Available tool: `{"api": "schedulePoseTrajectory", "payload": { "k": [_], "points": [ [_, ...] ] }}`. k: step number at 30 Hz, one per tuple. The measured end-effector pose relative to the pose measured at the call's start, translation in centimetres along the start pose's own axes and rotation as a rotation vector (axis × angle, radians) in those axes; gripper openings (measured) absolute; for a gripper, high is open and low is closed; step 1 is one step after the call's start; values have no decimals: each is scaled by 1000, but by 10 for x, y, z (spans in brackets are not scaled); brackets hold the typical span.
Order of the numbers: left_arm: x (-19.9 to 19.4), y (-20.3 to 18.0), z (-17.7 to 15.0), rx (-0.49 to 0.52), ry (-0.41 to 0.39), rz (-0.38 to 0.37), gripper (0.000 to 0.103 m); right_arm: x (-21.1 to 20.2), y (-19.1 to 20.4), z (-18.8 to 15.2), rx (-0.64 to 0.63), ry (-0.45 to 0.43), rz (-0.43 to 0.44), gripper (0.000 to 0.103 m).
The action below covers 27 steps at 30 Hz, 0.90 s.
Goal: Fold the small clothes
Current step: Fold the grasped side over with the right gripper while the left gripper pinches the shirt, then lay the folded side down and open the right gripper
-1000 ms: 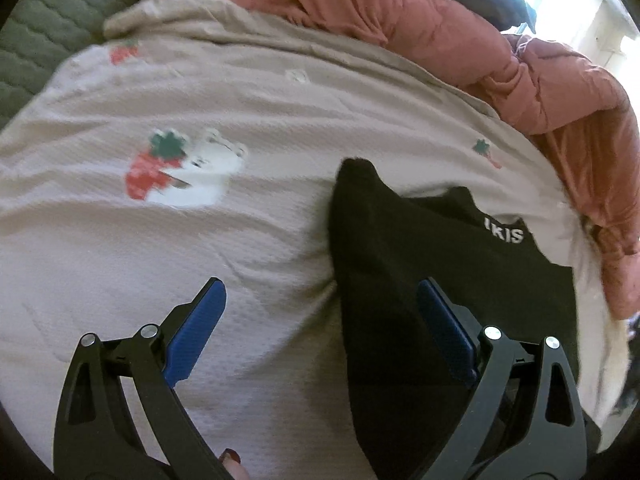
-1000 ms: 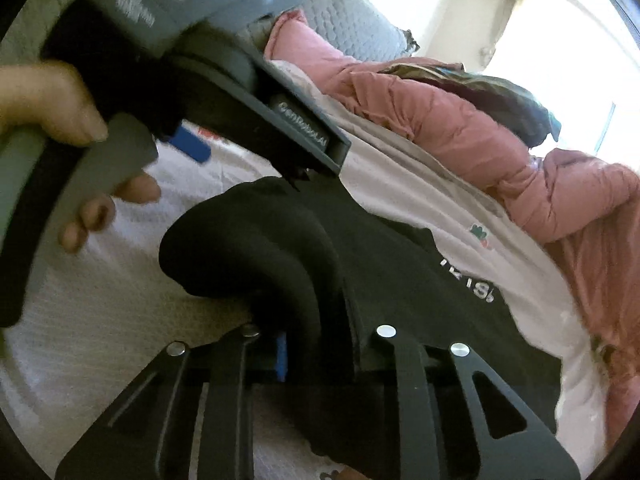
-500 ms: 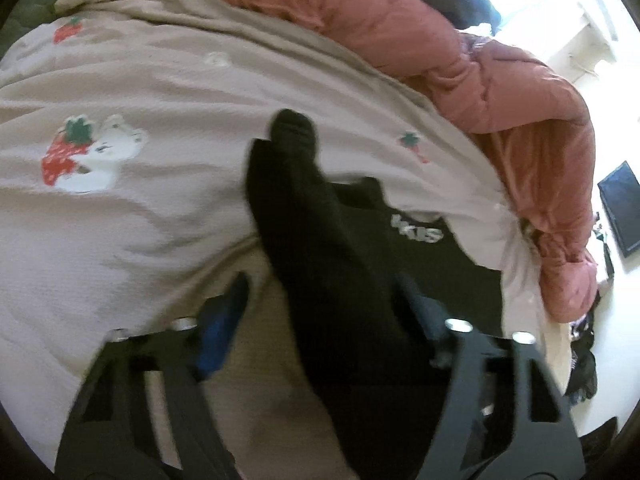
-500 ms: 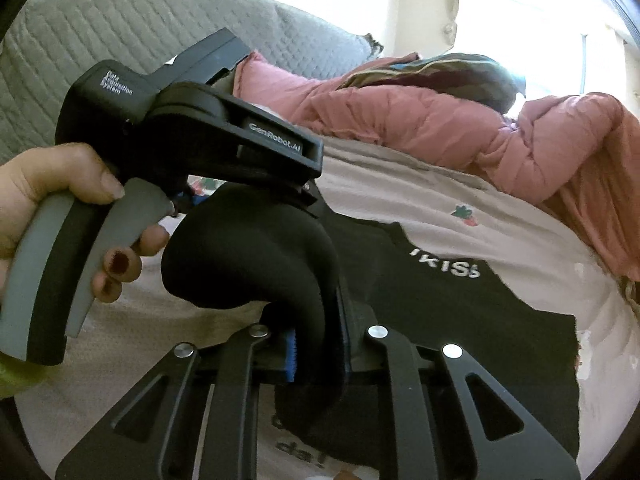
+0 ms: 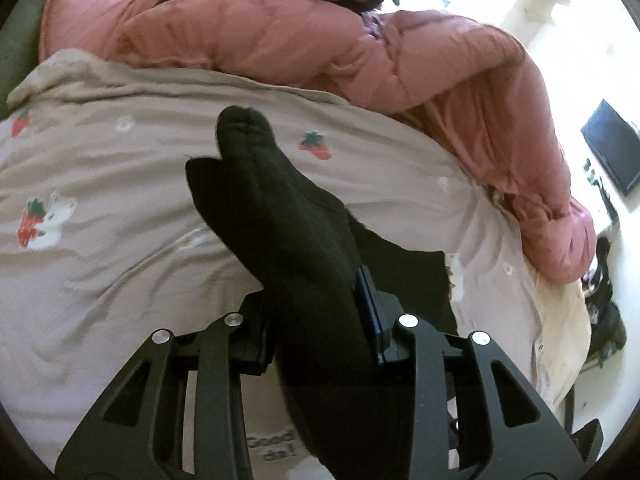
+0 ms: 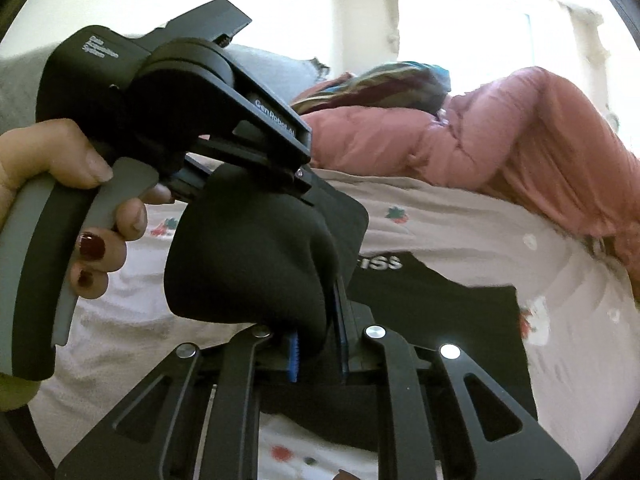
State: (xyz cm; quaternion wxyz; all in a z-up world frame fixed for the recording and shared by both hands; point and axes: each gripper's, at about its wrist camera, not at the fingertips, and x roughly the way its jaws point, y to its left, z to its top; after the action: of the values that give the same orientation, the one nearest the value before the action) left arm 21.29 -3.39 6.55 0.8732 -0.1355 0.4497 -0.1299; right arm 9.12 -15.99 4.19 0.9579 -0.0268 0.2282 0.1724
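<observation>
Both grippers now pinch the black garment, lifting one side off the bed for a fold.

Left gripper point(image 5: 316, 312) fingers have just been closing, from wide over flat cloth onto a raised fold of black garment point(image 5: 276, 220); right gripper point(image 6: 318, 344) fingers narrow, clamped on it too. Rest lies on strawberry-print sheet point(image 5: 120, 184); pink duvet point(image 5: 360, 52) far.

Daylight is pouring in from a window point(image 6: 520, 20) at the upper right, blowing out to white glare. Fisheye lenses are bending and darkening the edges. The bedding point(image 5: 100, 240) is looking slightly blurred.
</observation>
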Motion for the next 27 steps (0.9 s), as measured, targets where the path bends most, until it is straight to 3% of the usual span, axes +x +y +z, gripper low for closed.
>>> {"api": "schedulePoseTrajectory", "payload": {
  "k": [9,17,19,21,22,24,27],
  "points": [
    [38,-72,-14,123,67,58,27,-2,-63,-25,225,82,28,13],
    [61,-92,-26,154,114,90,33,2,-99,-45,401,139,87,13],
    [65,-94,-27,157,121,101,38,3,-102,-48,424,147,95,13],
    [62,-94,-27,137,103,69,71,5,-107,-51,450,158,101,13],
    [57,-94,-26,122,86,28,77,5,-110,-52,462,163,101,13],
    [46,-93,-25,97,50,-34,79,5,-115,-57,493,169,100,13],
    [31,-89,-24,96,0,-26,79,5,-125,-64,553,189,103,13]
  ]
}}
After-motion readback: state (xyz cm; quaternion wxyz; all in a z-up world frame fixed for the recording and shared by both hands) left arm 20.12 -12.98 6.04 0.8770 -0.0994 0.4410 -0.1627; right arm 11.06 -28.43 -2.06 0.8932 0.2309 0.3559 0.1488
